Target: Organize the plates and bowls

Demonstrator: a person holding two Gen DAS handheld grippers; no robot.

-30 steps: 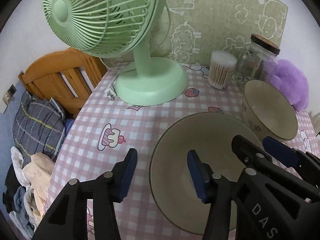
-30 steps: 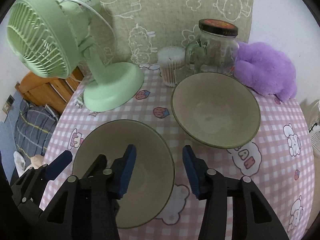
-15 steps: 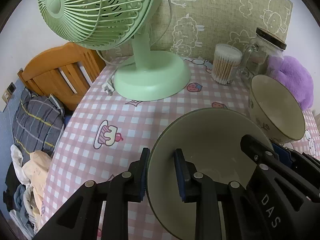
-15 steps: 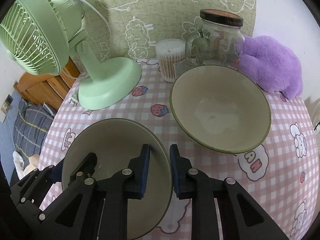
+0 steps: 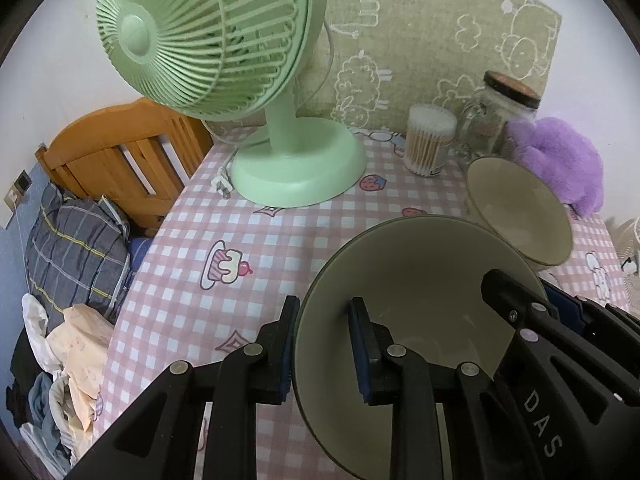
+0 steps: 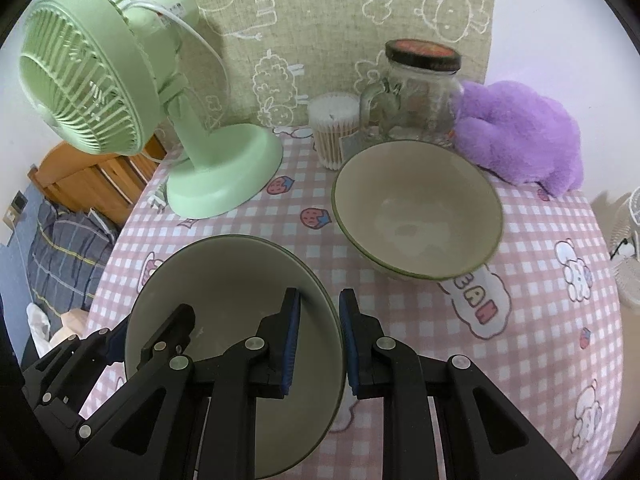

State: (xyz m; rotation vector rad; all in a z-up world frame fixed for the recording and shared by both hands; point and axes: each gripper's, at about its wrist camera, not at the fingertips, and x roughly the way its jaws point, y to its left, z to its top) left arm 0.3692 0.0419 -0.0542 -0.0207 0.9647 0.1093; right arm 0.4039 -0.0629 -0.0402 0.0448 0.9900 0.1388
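A wide olive-rimmed bowl (image 5: pixel 420 280) (image 6: pixel 224 276) is held by both grippers above the pink checked tablecloth (image 5: pixel 240 240). My left gripper (image 5: pixel 324 344) is shut on its left rim, one pad outside and one inside. My right gripper (image 6: pixel 318 344) is shut on the opposite rim, and its black fingers (image 5: pixel 532 320) show at the bowl's right side in the left wrist view. A second, deeper bowl (image 6: pixel 416 216) (image 5: pixel 520 208) stands on the cloth behind and to the right, untouched.
A green desk fan (image 5: pixel 280 120) (image 6: pixel 160 120) stands at the back left with its plug lying on the cloth. A cotton-swab tub (image 6: pixel 334 136), a glass jar (image 6: pixel 420 92) and a purple plush toy (image 6: pixel 520 136) line the back. The table's left edge drops to a bed with clothes (image 5: pixel 72 260).
Both grippers closed from open onto the near bowl's opposite rims. The bowl now sits larger and higher in both views, lifted slightly off the cloth.
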